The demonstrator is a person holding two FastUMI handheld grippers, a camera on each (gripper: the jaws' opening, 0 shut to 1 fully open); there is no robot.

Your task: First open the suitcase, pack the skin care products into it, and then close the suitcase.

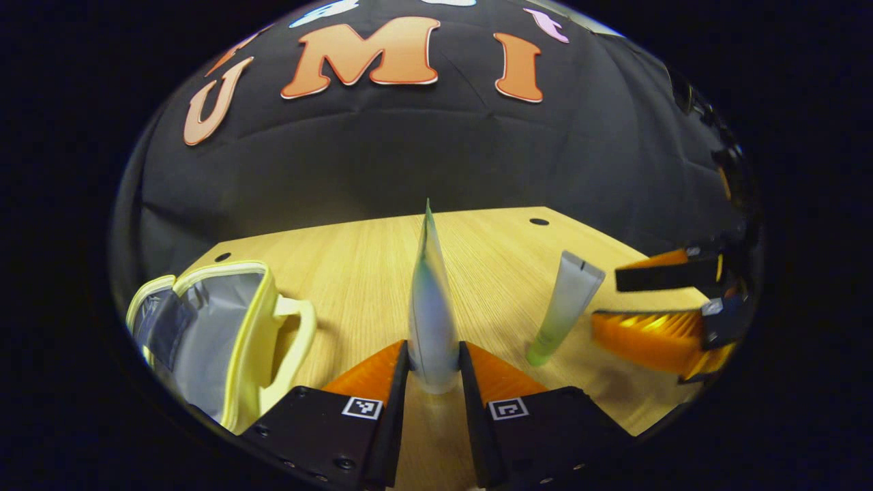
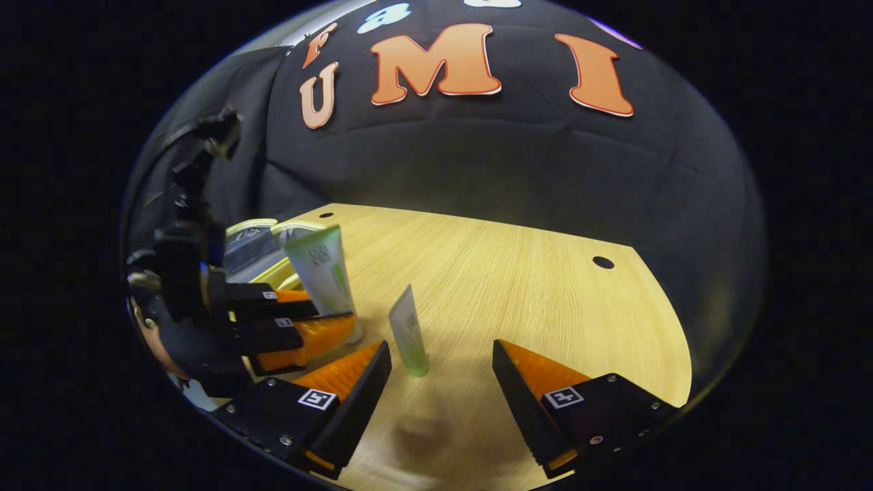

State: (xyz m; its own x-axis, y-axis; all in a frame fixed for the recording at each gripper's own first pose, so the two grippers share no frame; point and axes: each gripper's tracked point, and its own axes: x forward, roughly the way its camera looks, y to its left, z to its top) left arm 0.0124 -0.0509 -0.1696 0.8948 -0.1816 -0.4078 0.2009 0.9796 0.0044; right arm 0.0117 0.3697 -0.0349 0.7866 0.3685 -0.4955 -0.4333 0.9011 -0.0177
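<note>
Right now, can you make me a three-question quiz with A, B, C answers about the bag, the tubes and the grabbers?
1. Where is the bag in the left gripper view?
A. left of the held tube
B. right of it
C. on top of it

2. How many tubes are there?
A. one
B. two
C. four

3. What is the right gripper doing?
A. squeezing a tube
B. open around a standing tube
C. lying flat

Answers: 1 A, the bag sits left of the big tube. 2 B, the big tube and a small tube. 3 B, its fingers stand apart, the small tube between them. The left gripper grips the big tube.
</note>
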